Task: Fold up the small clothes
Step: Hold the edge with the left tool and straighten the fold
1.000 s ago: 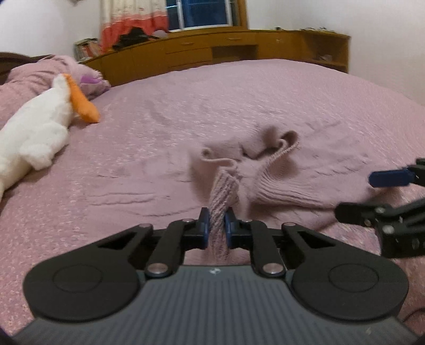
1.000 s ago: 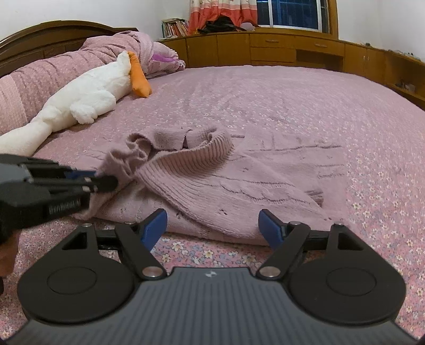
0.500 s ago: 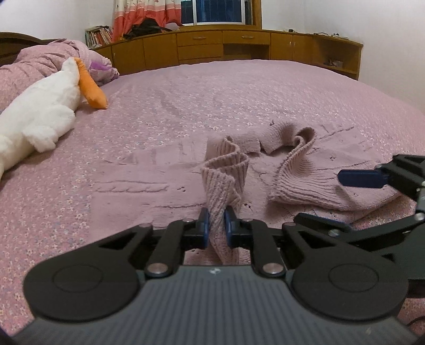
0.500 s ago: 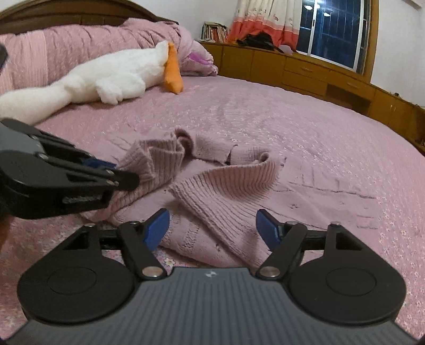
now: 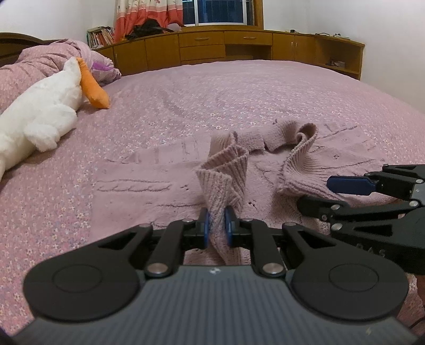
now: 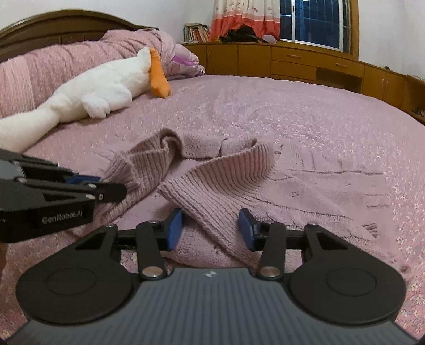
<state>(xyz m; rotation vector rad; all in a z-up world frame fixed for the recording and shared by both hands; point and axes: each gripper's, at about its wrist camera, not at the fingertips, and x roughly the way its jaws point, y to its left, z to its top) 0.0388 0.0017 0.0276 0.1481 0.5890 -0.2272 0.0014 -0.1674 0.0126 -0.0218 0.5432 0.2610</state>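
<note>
Sweater (image 6: pixel 239 185): spread on my bed (image 6: pixel 332 114), hem bunched
My left gripper (image 5: pixel 217 225): clamped on a ribbed fold
My right gripper (image 6: pixel 209 229): closing, ribbed hem between pads, not yet pressed

Warm, even indoor light falls on my bed (image 5: pixel 239 87); the window (image 6: pixel 316 21) is dark. Soft shadows, sharp centre, fisheye bending and dark corners.

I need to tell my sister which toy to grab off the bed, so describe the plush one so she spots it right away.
On the pink floral bed, look toward the headboard end, beside the bunched quilt. The plush goose lies there stretched out, well clear of the knit sweater. It is the only white thing on the bed, with an orange beak.
</note>
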